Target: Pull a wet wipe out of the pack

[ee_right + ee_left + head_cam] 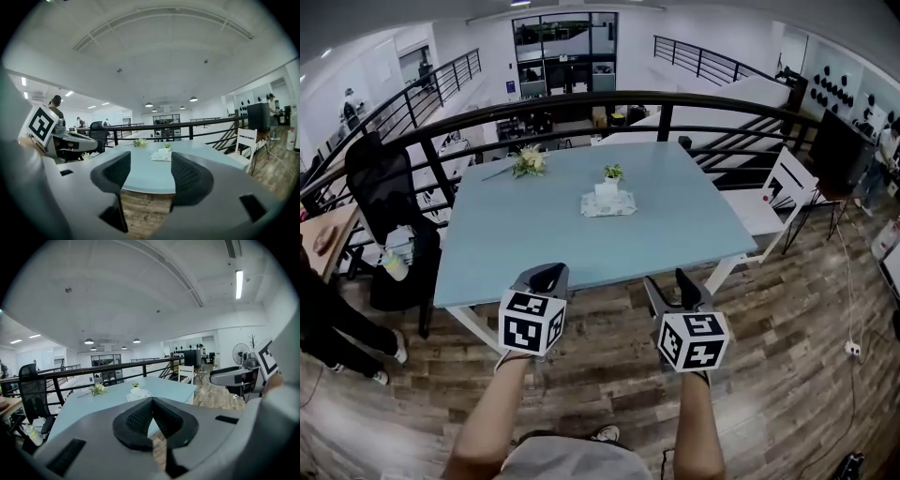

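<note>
Reach the spread right tool to what looks like the wipe pack, pinning it with the pressed-together left tool.

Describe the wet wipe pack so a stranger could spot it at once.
Find the light blue table by the black railing. Near its middle, the wet wipe pack lies in front of a small potted plant. It alone is flat and pale; the flowers lie further left.

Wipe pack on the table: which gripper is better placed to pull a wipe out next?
Probably the right gripper: its fingers stand apart, facing the pack; the left gripper has them together.
</note>
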The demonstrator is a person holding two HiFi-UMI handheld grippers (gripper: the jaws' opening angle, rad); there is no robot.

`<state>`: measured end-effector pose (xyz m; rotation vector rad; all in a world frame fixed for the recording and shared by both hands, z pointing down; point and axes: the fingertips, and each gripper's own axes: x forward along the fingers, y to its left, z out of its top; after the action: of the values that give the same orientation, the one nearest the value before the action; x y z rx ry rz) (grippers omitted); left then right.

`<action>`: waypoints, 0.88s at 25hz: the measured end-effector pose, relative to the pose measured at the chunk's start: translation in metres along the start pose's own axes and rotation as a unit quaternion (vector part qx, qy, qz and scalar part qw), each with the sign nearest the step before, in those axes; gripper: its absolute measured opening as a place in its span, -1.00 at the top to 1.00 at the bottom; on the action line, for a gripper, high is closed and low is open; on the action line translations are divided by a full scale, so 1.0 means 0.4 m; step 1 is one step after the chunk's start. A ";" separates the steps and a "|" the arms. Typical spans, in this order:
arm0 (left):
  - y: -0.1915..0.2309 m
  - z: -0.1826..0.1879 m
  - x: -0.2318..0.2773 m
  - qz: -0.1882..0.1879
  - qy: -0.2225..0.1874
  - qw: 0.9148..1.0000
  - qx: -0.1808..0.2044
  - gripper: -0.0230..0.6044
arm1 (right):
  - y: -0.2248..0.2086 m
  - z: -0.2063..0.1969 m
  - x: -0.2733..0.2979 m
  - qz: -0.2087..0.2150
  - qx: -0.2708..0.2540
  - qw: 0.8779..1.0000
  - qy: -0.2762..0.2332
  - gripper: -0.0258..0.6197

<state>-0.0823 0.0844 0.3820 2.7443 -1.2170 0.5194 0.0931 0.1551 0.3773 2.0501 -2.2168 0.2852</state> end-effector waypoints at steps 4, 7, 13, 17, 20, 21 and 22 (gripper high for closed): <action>-0.001 -0.002 0.018 0.011 0.004 1.000 -0.001 0.95 | -0.013 -0.007 0.024 0.013 0.001 1.000 0.003 0.14; -0.001 -0.006 0.034 0.019 0.007 1.000 -0.003 0.95 | -0.029 -0.004 0.043 0.020 0.003 1.000 0.001 0.14; 0.013 -0.018 0.064 0.032 0.010 0.999 -0.011 0.95 | -0.037 -0.017 0.091 0.042 0.005 0.999 0.009 0.14; 0.030 -0.022 0.091 0.042 0.009 0.999 -0.016 0.95 | -0.042 -0.022 0.135 0.055 0.002 0.998 0.014 0.14; 0.043 -0.023 0.119 0.047 0.008 0.999 -0.021 0.95 | -0.051 -0.023 0.170 0.063 -0.004 0.998 0.017 0.14; 0.048 -0.025 0.131 0.048 0.008 0.999 -0.022 0.95 | -0.054 -0.025 0.183 0.064 -0.006 0.998 0.018 0.14; 0.053 -0.027 0.143 0.049 0.008 0.999 -0.023 0.95 | -0.058 -0.027 0.197 0.066 -0.007 0.998 0.020 0.14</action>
<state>-0.0653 0.0322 0.4105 2.6488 -1.3476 0.5142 0.1090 0.0788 0.4056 1.8778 -2.3278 0.3175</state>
